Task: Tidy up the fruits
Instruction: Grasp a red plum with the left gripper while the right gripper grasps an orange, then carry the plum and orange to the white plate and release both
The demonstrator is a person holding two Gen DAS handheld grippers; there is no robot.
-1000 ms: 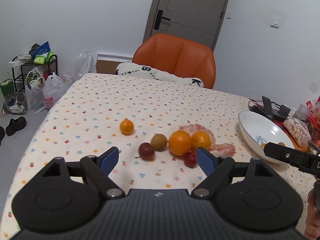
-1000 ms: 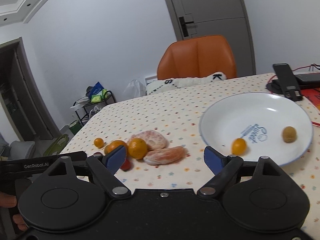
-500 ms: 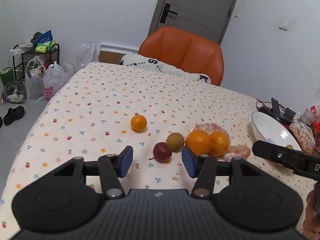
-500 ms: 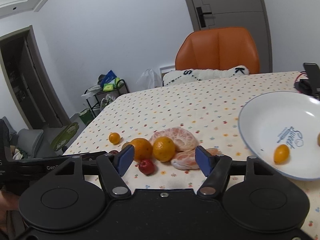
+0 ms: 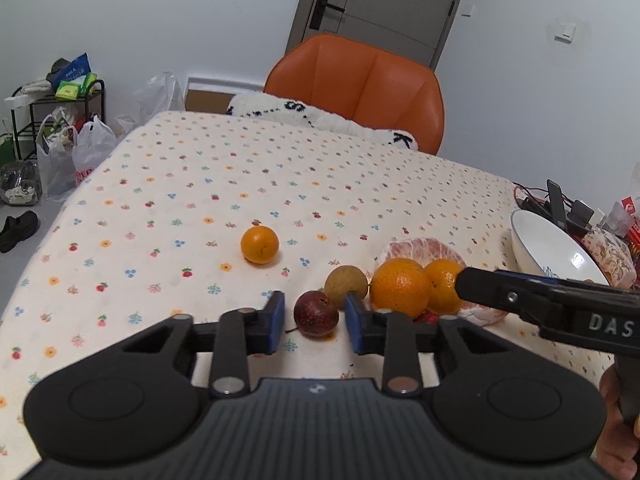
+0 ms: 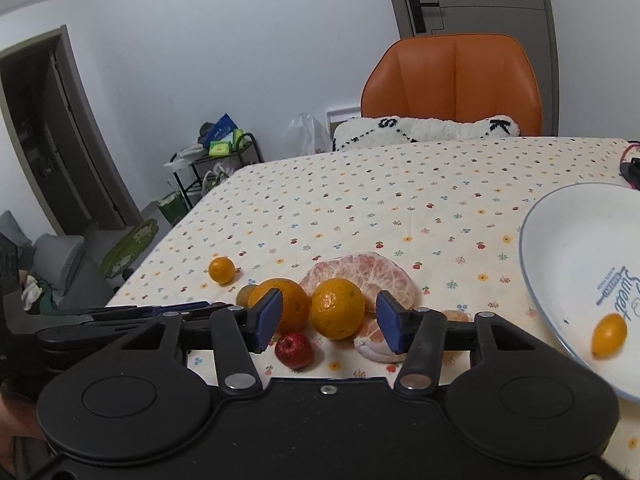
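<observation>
The left gripper (image 5: 315, 326) hangs low over the table (image 5: 180, 200), its blue pads spread apart on either side of a dark red fruit (image 5: 316, 313) that lies on the cloth; neither pad visibly touches it, so the claw is released, not grasping. Just behind that fruit sits a brown-green kiwi (image 5: 345, 285), and to its right two oranges (image 5: 400, 287) rest side by side against a peeled pomelo half (image 5: 420, 246). A small orange (image 5: 259, 244) lies alone, well apart to the left.

The right gripper (image 6: 328, 326) is also released, pads wide, with the nearer of the two oranges (image 6: 337, 308) showing between them and a small red fruit (image 6: 294, 350) on the cloth just below. A peeled segment (image 6: 374, 340) lies by its right pad, partly hidden. The pomelo half (image 6: 360, 274) is behind the oranges, and the small orange (image 6: 221, 269) sits off to the left.

The white plate (image 6: 568, 240) stands at the right of the table, holding a kumquat (image 6: 609, 335) near its front rim. In the left view the plate (image 5: 544, 240) lies beyond the right gripper's body, with cables and packets beside it. An orange chair (image 5: 360, 88) stands at the far edge of the table, a white cushion (image 5: 320, 116) on its seat
</observation>
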